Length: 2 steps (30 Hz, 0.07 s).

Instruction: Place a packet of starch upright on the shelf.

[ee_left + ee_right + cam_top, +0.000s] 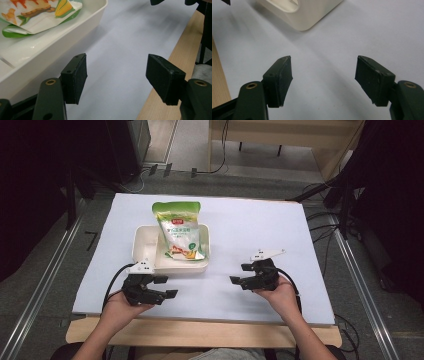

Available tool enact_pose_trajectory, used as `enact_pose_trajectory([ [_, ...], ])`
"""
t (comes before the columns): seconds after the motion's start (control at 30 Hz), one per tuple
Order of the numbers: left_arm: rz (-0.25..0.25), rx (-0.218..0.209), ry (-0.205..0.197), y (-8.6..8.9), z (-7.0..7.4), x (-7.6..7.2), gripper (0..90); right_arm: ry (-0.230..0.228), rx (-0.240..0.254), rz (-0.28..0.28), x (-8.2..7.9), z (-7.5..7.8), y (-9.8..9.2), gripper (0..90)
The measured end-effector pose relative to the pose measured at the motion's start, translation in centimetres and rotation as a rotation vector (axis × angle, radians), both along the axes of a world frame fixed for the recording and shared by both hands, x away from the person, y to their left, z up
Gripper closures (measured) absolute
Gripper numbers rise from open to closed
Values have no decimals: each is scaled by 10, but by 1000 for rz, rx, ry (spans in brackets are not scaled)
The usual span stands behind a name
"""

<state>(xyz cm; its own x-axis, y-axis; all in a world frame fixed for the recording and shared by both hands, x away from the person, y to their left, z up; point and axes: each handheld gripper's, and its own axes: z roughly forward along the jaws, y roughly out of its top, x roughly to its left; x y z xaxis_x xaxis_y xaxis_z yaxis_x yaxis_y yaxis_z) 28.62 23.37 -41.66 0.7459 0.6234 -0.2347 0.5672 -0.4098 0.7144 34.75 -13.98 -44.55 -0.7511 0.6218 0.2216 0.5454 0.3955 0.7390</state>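
I am looking down at a green and white snack bag (pixel 179 231) that is lying in a white tray (pixel 144 240) on the far left-centre part of the counter (pixel 260 225). The bag's long axis is running near to far, with its green top edge pointing away from me and hanging over the tray's far rim, and its printed bottom end pointing toward me inside the tray. In the left gripper view I am seeing that near end of the bag (pixel 37 15), with corn printed on it, resting on the tray's floor.

I am holding the left gripper (pixel 167 287) just near of the tray's near wall, its jaws spread wide with nothing between them, only bare counter sheet. I am holding the right gripper (pixel 239 275) well to the right of the tray, pointing left toward it, jaws also standing wide apart and gripping nothing. In the right gripper view the tray's rounded corner (pixel 304 15) is sitting ahead, with open counter between it and the jaws.
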Motion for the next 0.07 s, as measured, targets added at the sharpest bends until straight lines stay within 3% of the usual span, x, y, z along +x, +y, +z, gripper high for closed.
enact_pose_trajectory([
  [0.07,0,0,-2,0,0,0,340,-13,-8,4,0,-2,2,298],
])
